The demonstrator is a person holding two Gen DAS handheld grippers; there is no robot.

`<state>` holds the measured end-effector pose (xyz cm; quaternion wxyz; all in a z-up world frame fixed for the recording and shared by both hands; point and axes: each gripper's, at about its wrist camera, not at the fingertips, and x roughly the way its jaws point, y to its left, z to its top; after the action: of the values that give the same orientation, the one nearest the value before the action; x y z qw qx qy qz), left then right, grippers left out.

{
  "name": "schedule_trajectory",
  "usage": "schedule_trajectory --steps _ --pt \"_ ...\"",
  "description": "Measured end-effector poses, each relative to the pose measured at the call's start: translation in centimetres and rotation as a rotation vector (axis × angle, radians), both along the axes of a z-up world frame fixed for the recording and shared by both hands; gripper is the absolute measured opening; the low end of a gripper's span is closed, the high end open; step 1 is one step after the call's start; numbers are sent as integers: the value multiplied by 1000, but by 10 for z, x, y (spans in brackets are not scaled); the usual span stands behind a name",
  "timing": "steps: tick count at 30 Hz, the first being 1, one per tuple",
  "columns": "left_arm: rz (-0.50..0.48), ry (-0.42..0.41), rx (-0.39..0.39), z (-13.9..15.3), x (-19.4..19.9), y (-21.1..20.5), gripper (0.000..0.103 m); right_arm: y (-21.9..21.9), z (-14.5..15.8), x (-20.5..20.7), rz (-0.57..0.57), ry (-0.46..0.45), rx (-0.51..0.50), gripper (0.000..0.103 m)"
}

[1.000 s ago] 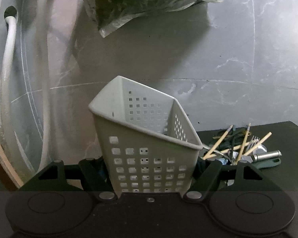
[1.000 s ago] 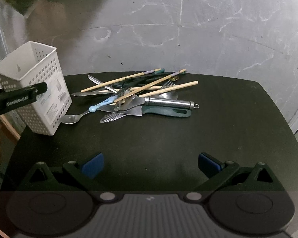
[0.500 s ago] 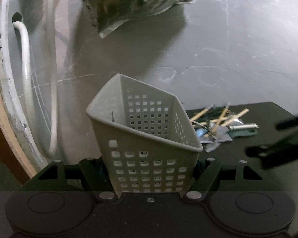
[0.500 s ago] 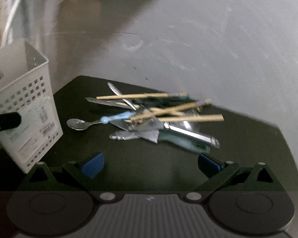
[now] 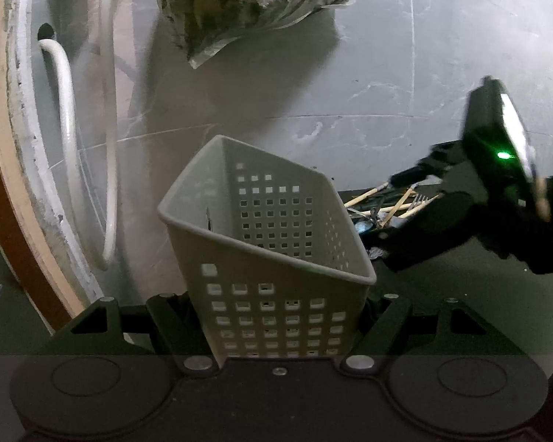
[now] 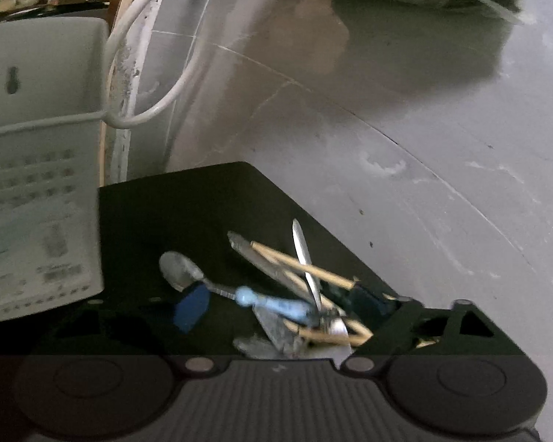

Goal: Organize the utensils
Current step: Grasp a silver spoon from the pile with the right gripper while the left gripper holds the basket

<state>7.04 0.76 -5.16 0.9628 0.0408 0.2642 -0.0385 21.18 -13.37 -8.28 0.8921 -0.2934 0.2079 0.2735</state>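
My left gripper (image 5: 276, 316) is shut on a white perforated basket (image 5: 276, 276), which it holds tilted with its open top facing away over the left edge of the black table (image 6: 188, 202). The basket (image 6: 40, 169) also fills the left of the right wrist view. A pile of utensils (image 6: 298, 294) lies on the table: a blue-handled spoon (image 6: 261, 300), wooden chopsticks (image 6: 306, 265), a knife and a fork. My right gripper (image 6: 280, 304) hangs low over this pile. Its jaws are closing with the spoon and other utensils between them, and the blue pads (image 6: 190, 307) do not visibly press on anything.
A grey marble floor (image 5: 350, 92) surrounds the table. A clear plastic bag of greens (image 5: 247, 0) lies on it further away. A white hose (image 5: 66, 110) loops along a wooden frame at the left. The table's far corner (image 6: 239, 164) lies just beyond the pile.
My right gripper has rolled and swung in low over the utensil pile, its jaws narrowing, and now shows in the left wrist view. The left gripper has shifted sideways with the basket.
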Motion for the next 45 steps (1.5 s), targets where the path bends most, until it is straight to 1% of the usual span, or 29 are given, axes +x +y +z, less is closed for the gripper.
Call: schedule_trajectory --steps 5,6,7,11,13,17,19,22,25,29,30,31,32,35,36,37,41,45 --pt "15 -2 -1 0 -2 -3 77 10 -10 21 34 31 -18 64" --pt "16 -2 -1 0 -2 -3 77 11 -12 23 39 43 -25 57" --pt "16 -2 0 0 -2 -4 77 13 -14 26 45 51 -34 53" --pt "17 0 1 1 -3 -4 77 20 -21 31 67 55 -53 50" --pt "17 2 3 1 -3 -4 77 22 -24 33 69 55 -62 45" --pt "16 3 3 1 -3 -4 77 28 -27 34 66 32 -84 40" --pt "14 3 3 1 -3 -4 77 29 -29 34 62 17 -96 32" --pt "15 4 3 2 -3 -4 77 32 -33 32 56 -31 -132 21" --pt "13 4 4 2 -3 -4 77 34 -37 30 65 -68 -170 18" --pt "11 3 6 1 -3 -4 77 36 -42 27 82 -107 -211 17" --pt "10 3 6 1 -3 -4 77 37 -42 26 85 -111 -220 17" --pt "9 3 5 1 -3 -4 77 37 -43 26 86 -115 -225 21" --pt "9 3 4 1 -3 -4 77 37 -44 25 92 -113 -227 22" --pt "7 2 3 1 -4 -4 77 39 -46 25 101 -122 -243 23" --pt "6 1 3 1 -4 -4 77 38 -47 26 101 -122 -244 21" --pt "5 1 3 1 -4 -4 77 39 -47 26 98 -127 -241 16" --pt "6 1 3 1 -4 -4 77 35 -45 22 95 -156 -221 11" --pt "6 1 4 1 -5 -4 77 29 -37 12 124 -194 -202 7"
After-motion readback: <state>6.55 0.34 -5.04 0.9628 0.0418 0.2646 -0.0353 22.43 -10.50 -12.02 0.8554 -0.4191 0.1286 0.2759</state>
